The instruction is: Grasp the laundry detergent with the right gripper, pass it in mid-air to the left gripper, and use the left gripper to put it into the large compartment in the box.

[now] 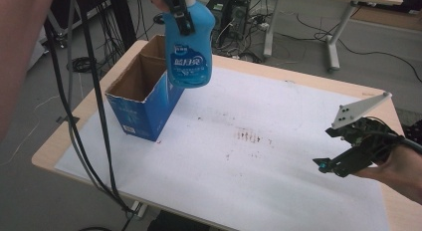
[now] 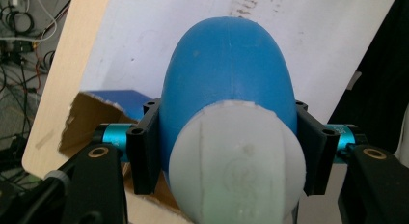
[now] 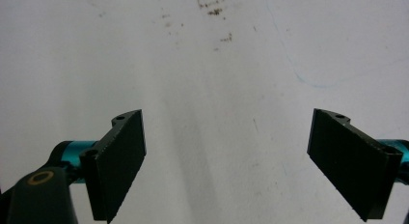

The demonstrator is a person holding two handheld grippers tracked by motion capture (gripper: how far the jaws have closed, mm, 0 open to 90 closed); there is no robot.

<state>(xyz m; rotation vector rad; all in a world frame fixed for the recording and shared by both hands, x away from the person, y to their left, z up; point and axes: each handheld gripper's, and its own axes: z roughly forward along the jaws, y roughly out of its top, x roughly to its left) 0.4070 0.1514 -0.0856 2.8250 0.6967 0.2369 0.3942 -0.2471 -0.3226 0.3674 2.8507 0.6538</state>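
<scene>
High above the table's far left corner, the left gripper point(image 1: 180, 12) was clamped on the neck of a blue plastic detergent bottle with a white cap point(image 1: 189, 47), its two black jaws pressed against either side of the bottle just below the cap, as the left gripper view point(image 2: 226, 151) showed from directly above. The bottle point(image 2: 226, 84) hung upright in the air, lifted off the table, with its base over the near edge of an open blue cardboard box point(image 1: 144, 99) that stood on the table's left side with its flaps up. The box's brown inside point(image 2: 89, 122) showed under the bottle. Over at the near right, a hand point(image 1: 393, 169) held the right gripper point(image 1: 326, 164) low above the white sheet covering the wooden table point(image 1: 278, 161), well apart from the bottle and box. Its jaws stood wide apart with nothing between them, pointing at bare white sheet point(image 3: 217, 89) marked with small brown stains point(image 3: 212, 7).
</scene>
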